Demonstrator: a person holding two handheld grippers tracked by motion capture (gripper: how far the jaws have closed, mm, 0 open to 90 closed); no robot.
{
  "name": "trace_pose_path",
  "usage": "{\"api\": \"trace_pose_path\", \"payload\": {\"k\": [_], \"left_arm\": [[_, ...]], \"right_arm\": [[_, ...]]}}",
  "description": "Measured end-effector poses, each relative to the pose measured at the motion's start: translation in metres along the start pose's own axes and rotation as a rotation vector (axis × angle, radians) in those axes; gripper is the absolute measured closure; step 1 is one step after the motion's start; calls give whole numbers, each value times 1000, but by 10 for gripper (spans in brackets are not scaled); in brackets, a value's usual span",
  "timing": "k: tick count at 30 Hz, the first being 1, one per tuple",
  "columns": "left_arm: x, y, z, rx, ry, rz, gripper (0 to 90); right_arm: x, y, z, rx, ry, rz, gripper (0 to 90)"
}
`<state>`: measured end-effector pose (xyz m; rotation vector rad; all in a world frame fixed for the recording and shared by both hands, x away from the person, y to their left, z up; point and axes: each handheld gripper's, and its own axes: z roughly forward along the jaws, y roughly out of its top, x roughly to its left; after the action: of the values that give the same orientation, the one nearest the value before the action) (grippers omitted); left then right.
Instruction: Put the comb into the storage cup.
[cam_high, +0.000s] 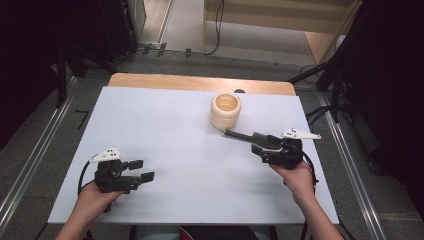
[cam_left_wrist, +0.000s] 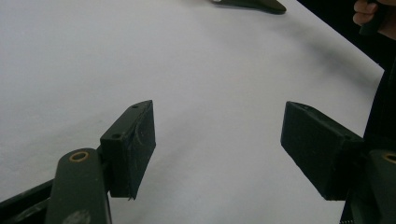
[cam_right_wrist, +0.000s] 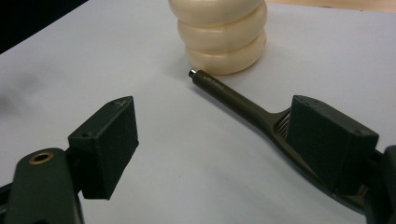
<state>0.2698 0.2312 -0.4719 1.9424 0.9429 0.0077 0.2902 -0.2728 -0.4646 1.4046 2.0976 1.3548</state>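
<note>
Right gripper view: right tongs (cam_right_wrist: 212, 149) apart, dark utensil handle (cam_right_wrist: 233, 100) lying beside the far pad, tip just short of the cream ribbed cup (cam_right_wrist: 219, 35). High view adds left tongs (cam_high: 142, 170) apart over bare table (cam_high: 165, 130).

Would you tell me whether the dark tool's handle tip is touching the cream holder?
Apart. The right gripper view shows a thin strip of white table between the tool's handle tip and the base of the cream holder.
</note>
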Motion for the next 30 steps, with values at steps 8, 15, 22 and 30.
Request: {"api": "trace_pose_path", "payload": {"k": [8, 15, 22, 30], "left_arm": [[0, 0, 0, 2, -3, 1, 272], [0, 0, 0, 3, -4, 1, 272], [0, 0, 1, 4, -5, 1, 272], [0, 0, 1, 5, -6, -2, 272]], "right_arm": [[0, 9, 11, -5, -21, 8, 150], [-2, 17, 18, -16, -34, 14, 152], [-2, 23, 27, -15, -33, 9, 174], [-5, 31, 36, -13, -38, 20, 182]]}}
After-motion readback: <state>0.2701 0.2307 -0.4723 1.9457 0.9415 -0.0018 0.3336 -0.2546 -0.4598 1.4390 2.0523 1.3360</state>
